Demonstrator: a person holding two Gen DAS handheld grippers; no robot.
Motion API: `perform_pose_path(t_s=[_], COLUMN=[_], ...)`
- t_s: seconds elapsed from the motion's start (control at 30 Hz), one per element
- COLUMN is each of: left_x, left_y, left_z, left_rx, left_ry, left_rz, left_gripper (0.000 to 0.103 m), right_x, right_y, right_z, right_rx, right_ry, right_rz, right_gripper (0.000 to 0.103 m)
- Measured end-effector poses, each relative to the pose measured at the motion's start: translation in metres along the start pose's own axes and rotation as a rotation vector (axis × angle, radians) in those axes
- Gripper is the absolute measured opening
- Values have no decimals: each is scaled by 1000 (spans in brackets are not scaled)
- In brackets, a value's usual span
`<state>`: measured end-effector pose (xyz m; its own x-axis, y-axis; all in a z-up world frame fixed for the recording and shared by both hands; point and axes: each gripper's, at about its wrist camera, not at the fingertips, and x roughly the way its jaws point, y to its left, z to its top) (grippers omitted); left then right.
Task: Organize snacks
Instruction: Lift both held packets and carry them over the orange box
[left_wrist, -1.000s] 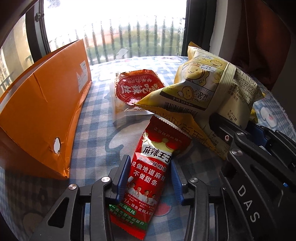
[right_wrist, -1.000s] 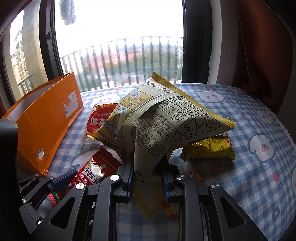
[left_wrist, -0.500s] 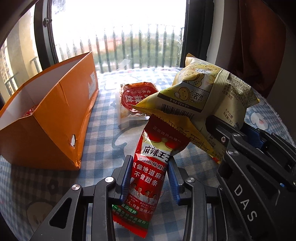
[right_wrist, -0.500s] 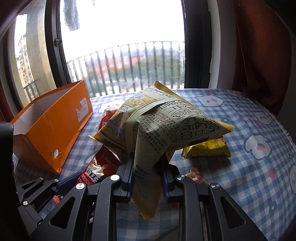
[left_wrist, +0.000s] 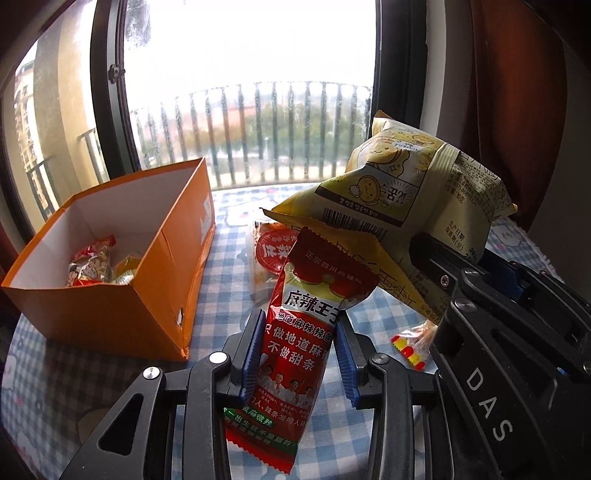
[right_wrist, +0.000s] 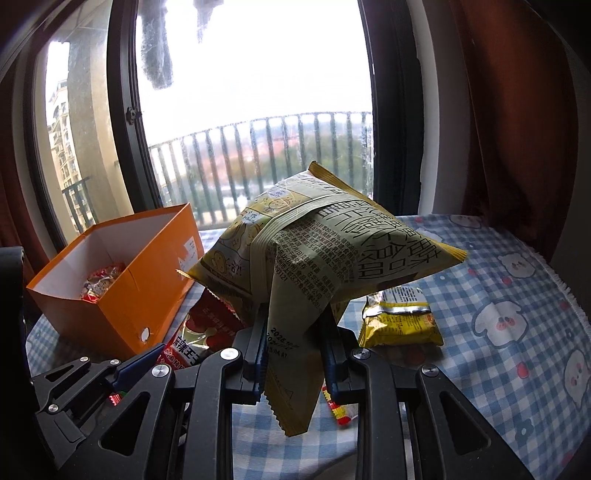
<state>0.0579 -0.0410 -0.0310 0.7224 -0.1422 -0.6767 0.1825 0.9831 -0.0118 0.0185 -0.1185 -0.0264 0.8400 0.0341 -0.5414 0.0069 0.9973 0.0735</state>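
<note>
My left gripper (left_wrist: 299, 349) is shut on a long red snack packet (left_wrist: 306, 332) and holds it above the checked tablecloth. My right gripper (right_wrist: 293, 349) is shut on the lower flap of a big yellow puffed snack bag (right_wrist: 317, 247), also lifted off the table. In the left wrist view the yellow bag (left_wrist: 417, 199) hangs to the right of the red packet, with the right gripper's black body (left_wrist: 517, 332) under it. An open orange box (left_wrist: 122, 258) stands at the left with a few wrapped snacks (left_wrist: 92, 262) inside; in the right wrist view this orange box (right_wrist: 125, 273) is also at the left.
A round red-lidded snack (left_wrist: 269, 254) lies on the blue checked tablecloth (right_wrist: 498, 295) behind the red packet. A small yellow packet (right_wrist: 400, 321) lies right of my right gripper. A small red-and-yellow candy (left_wrist: 410, 350) sits near it. Window and railing stand behind; a dark red curtain (right_wrist: 517, 110) hangs at right.
Both grippers have risen with their packets, which now hang off the table. The orange box's inside has come into view. The left jaws closed slightly tighter on the red packet.
</note>
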Motion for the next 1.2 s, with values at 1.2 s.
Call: perform_pose_path(t_s=[1.2], left_x=[-31], left_y=[44], left_z=[83], left_rx=[-38], left_ry=[-206], left_rz=[87], left_gripper=[37], right_x=[2], right_y=[40], right_z=[102], right_rx=[-26], right_ry=[-172], right_rz=[137], right_gripper=[27])
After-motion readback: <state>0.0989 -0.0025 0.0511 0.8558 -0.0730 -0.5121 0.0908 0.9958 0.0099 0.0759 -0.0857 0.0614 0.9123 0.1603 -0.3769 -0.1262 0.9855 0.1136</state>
